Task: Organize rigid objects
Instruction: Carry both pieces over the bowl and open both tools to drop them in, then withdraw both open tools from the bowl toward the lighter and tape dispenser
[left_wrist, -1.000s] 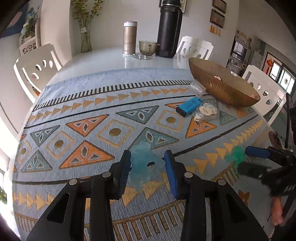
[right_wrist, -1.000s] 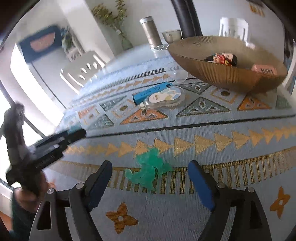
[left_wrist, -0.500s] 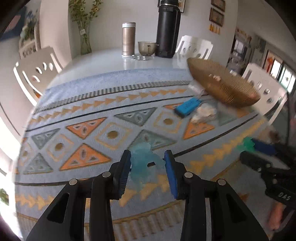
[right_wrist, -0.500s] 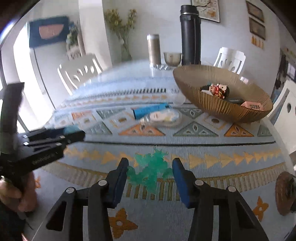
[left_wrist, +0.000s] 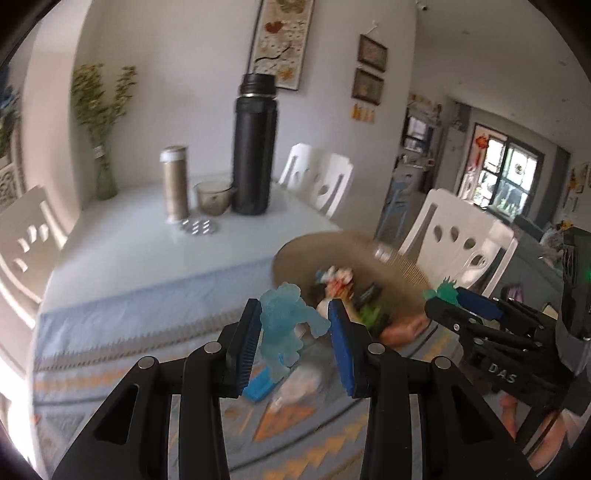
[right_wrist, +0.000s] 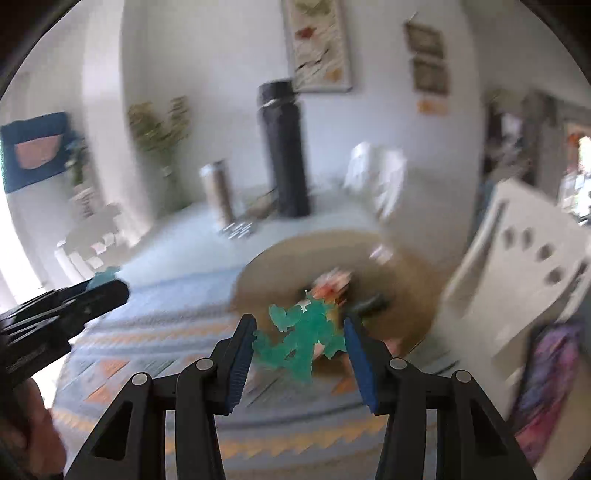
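Note:
My left gripper (left_wrist: 293, 314) is shut on a translucent blue figurine (left_wrist: 282, 328), held in the air above the patterned cloth. My right gripper (right_wrist: 299, 332) is shut on a translucent green figurine (right_wrist: 314, 325), also lifted off the cloth. A wide brown bowl (left_wrist: 406, 269) with several small toys inside lies just beyond both grippers, blurred by motion. In the left wrist view the right gripper (left_wrist: 443, 301) shows at the right with the green figurine (left_wrist: 441, 291) at its tip. In the right wrist view the left gripper (right_wrist: 110, 286) enters from the left.
A blue box (left_wrist: 260, 386) and a clear packet (left_wrist: 299, 384) lie on the cloth below the left gripper. A black flask (left_wrist: 255, 147), a gold tumbler (left_wrist: 175, 184), a small glass bowl (left_wrist: 214, 195) and a vase (left_wrist: 105, 173) stand at the back. White chairs (left_wrist: 461, 240) ring the table.
The right gripper's jaws shut on the green figurine. Both grippers then rose off the cloth with their figurines and moved toward the brown bowl.

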